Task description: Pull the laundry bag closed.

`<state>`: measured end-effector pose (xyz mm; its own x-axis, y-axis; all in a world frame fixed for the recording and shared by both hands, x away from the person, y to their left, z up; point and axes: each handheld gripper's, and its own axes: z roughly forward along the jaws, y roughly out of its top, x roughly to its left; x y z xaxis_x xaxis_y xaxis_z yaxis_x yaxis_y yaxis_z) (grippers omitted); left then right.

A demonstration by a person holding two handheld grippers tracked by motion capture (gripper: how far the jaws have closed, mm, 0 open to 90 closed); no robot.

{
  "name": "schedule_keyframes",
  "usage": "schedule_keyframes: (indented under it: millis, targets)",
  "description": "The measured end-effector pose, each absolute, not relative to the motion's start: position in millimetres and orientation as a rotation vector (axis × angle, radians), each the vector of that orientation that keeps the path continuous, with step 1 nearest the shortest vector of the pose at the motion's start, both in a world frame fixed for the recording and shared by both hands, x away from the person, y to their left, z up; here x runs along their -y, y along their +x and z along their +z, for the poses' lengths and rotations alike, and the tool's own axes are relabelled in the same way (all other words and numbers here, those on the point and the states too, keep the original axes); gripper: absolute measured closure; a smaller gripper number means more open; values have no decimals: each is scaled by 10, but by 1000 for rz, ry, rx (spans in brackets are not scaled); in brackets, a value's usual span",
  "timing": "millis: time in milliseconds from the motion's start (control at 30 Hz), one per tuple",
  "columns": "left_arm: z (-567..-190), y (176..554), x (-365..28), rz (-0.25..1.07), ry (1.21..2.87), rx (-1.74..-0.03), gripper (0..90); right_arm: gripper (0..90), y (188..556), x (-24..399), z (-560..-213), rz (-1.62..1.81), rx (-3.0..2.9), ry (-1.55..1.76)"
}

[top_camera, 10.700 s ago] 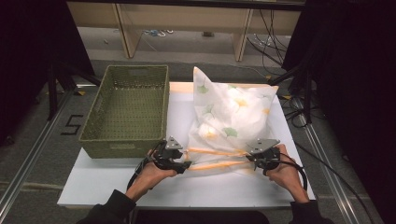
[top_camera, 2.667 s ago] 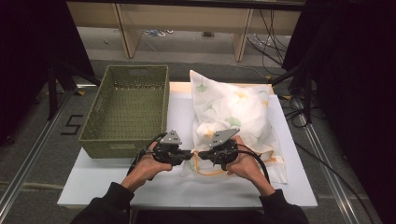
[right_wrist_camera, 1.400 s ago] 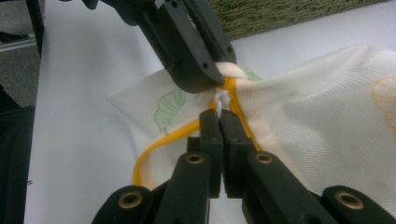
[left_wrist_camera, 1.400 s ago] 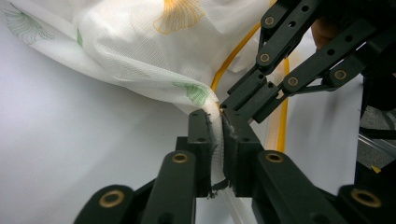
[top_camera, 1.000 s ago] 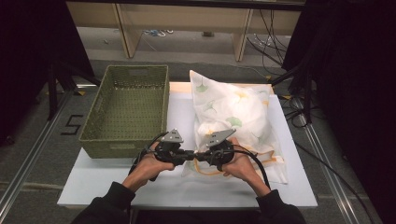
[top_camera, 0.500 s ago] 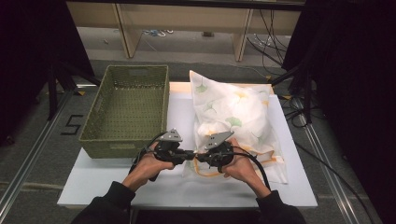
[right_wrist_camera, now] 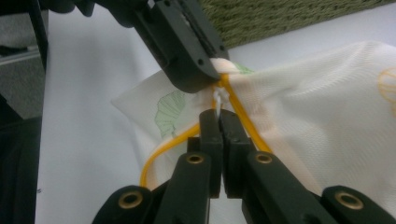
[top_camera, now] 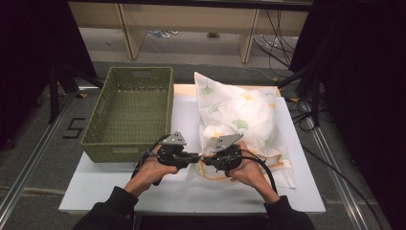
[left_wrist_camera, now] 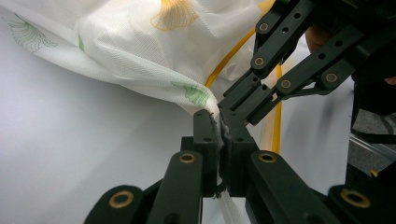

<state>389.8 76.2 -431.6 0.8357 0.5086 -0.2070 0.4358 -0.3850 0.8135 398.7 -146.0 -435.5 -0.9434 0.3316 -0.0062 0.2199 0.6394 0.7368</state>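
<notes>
A pillow in a white cover printed with green and yellow leaves lies on the white table. An orange zip edge runs along its near side. My left gripper is shut on the cover's near left corner, and the cloth is pinched between its fingertips. My right gripper meets it tip to tip, shut on the small white zip pull where the orange edge ends. In the right gripper view the left gripper is just above my right gripper.
A green woven basket stands to the left of the pillow, its near wall just behind the grippers. Black cables trail from both grippers over the table's front. Shelving and floor cables lie beyond the table.
Since the oldest frame the right gripper has travelled left along the orange edge to meet the left gripper. Over the last second both grippers have barely moved.
</notes>
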Motion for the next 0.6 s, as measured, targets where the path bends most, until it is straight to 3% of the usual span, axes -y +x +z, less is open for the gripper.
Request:
schedule_keyframes:
  millis: [600]
  targets:
    - [-4324, 3904, -748, 66, 2034, -701, 844, 892, 4042, 1495, -4369, 1253, -2726, 494]
